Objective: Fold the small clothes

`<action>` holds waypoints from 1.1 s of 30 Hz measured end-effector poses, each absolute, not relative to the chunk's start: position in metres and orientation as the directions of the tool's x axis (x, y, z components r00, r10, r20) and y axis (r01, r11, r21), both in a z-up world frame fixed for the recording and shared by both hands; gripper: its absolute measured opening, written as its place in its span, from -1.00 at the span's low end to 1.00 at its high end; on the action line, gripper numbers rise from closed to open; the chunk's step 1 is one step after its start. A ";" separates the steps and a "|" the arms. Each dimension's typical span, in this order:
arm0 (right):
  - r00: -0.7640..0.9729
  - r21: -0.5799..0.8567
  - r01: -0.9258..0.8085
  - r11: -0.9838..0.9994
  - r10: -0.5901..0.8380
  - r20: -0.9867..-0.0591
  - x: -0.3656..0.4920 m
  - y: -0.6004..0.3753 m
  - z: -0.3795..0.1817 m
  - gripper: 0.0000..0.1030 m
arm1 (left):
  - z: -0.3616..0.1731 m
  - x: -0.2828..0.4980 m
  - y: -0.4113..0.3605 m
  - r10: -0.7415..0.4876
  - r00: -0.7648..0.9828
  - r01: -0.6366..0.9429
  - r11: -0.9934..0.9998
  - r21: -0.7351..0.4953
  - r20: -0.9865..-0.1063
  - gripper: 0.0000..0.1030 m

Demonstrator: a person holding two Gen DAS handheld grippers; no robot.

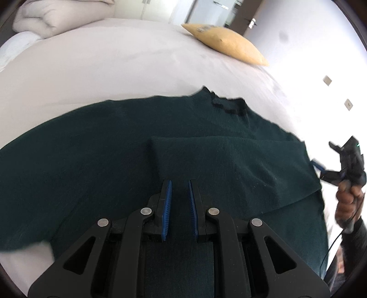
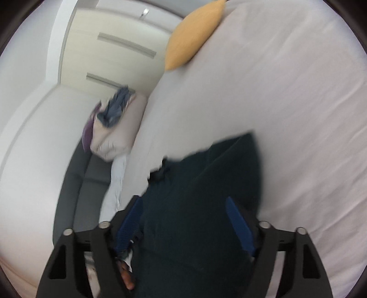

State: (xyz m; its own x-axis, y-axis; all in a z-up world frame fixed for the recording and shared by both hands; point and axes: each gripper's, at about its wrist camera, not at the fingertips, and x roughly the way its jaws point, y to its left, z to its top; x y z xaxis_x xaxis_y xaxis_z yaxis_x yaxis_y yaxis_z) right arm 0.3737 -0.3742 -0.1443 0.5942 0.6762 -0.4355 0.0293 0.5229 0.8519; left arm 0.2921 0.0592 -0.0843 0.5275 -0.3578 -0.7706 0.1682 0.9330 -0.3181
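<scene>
A dark green sweater (image 1: 114, 149) lies flat on the white bed (image 1: 114, 68), its collar (image 1: 229, 104) toward the far side. One sleeve (image 1: 229, 160) is folded across the body. My left gripper (image 1: 180, 183) hovers over the middle of the sweater, its blue pads a narrow gap apart with nothing between them. My right gripper (image 1: 325, 155), held by a hand (image 1: 348, 197), is at the sweater's right edge. In the blurred right wrist view the right gripper (image 2: 183, 201) stands wide open above the sweater (image 2: 195, 229), gripping no cloth.
A yellow pillow (image 1: 229, 43) rests at the far side of the bed, also the yellow pillow (image 2: 192, 34). A folded duvet (image 1: 57, 16) sits at the far left. A heap of clothes on a cushion (image 2: 114, 119) lies beside the bed, with a grey sofa (image 2: 87, 183) below it.
</scene>
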 end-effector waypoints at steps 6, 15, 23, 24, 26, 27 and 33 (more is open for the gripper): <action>0.659 0.856 0.177 0.487 0.588 -0.470 0.372 -0.386 -0.155 0.50 | -0.060 0.233 0.152 -0.367 0.633 0.006 0.883 -0.469 -0.682 -0.02; 0.681 0.910 -0.002 0.414 0.667 -0.302 0.312 -0.346 -0.105 0.51 | -0.087 0.113 0.382 -0.158 0.833 -0.393 0.504 -0.769 -0.530 0.80; 0.612 0.910 -0.013 0.415 0.723 -0.321 0.300 -0.284 -0.101 0.51 | -0.119 0.082 0.449 -0.116 0.867 -0.445 0.261 -0.857 -0.485 0.70; 0.603 0.907 -0.014 0.420 0.727 -0.327 0.299 -0.279 -0.101 0.51 | -0.118 0.079 0.455 -0.113 0.868 -0.446 0.252 -0.859 -0.484 0.69; 0.592 0.902 -0.022 0.431 0.733 -0.336 0.298 -0.268 -0.099 0.51 | -0.122 0.082 0.462 -0.114 0.875 -0.442 0.209 -0.873 -0.470 0.63; 0.590 0.900 -0.024 0.436 0.733 -0.339 0.296 -0.267 -0.100 0.51 | -0.127 0.083 0.467 -0.111 0.883 -0.436 0.163 -0.885 -0.456 0.59; 0.590 0.901 -0.032 0.433 0.735 -0.333 0.286 -0.260 -0.098 0.51 | -0.147 0.066 0.485 -0.027 0.922 -0.386 -0.018 -0.922 -0.386 0.48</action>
State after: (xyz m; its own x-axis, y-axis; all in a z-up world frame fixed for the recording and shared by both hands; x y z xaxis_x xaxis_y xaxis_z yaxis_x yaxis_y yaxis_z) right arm 0.2863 -0.2604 -0.0981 0.5903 0.7353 -0.3330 -0.0318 0.4334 0.9006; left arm 0.0659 0.4850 -0.1467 0.9222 -0.0271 -0.3857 -0.3863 -0.0180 -0.9222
